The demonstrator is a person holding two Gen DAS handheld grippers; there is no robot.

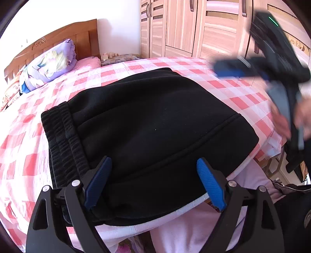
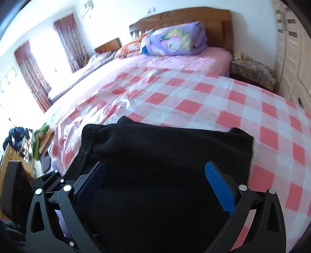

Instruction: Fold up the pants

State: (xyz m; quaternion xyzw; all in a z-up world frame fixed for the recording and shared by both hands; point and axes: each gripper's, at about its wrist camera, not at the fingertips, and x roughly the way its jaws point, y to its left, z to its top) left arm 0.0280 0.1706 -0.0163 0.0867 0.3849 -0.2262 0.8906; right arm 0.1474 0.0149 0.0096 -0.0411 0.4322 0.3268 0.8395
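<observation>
I am holding my left gripper (image 1: 153,181) tilted down over the near edge of the folded black pants (image 1: 147,124), its blue pads (image 1: 99,181) standing wide apart with nothing pinched between them; the cloth is lying below and between the fingers. My right gripper (image 2: 155,188) is angled down the same way, jaws spread wide, hovering over the same dark bundle without pressing on it. In the left wrist view that right gripper is showing blurred at the upper right, above the far side of the bed, with my hand (image 1: 303,120) wrapped around its handle.

The pants are lying folded into a compact block near the edge of the bed (image 2: 194,97), the ribbed waistband (image 1: 62,140) facing the left side. They are resting on a pink-and-white checked cover (image 1: 223,85) that is spreading over most of the mattress. Farther back a plain pink sheet (image 2: 194,58) is showing, with a rolled purple quilt (image 2: 175,42) sitting against the brown wooden headboard (image 2: 184,17). A light wooden wardrobe (image 1: 194,27) is standing beside the bed, a small cluttered nightstand (image 2: 252,72) is sitting between them, and dark red curtains (image 2: 31,74) are framing a bright window.
</observation>
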